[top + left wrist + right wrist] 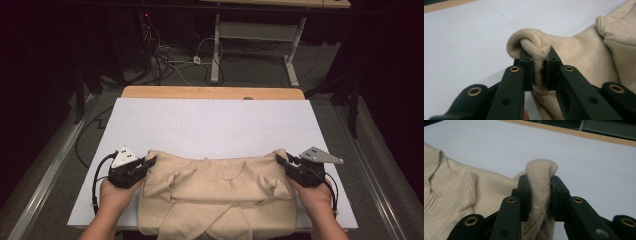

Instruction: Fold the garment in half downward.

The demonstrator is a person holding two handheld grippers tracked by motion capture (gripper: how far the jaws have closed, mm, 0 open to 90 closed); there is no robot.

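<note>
Sweater (215, 192) lying wide across lower frame; left gripper (148, 164) and right gripper (281, 160) are pinching its two upper corners, one each.

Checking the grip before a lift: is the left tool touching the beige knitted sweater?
Touching. The left gripper view shows the left tool pinching a fold of the beige knitted sweater.

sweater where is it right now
In the high view the beige sweater lies at the table's near edge, pinched between left gripper and right gripper.
</note>
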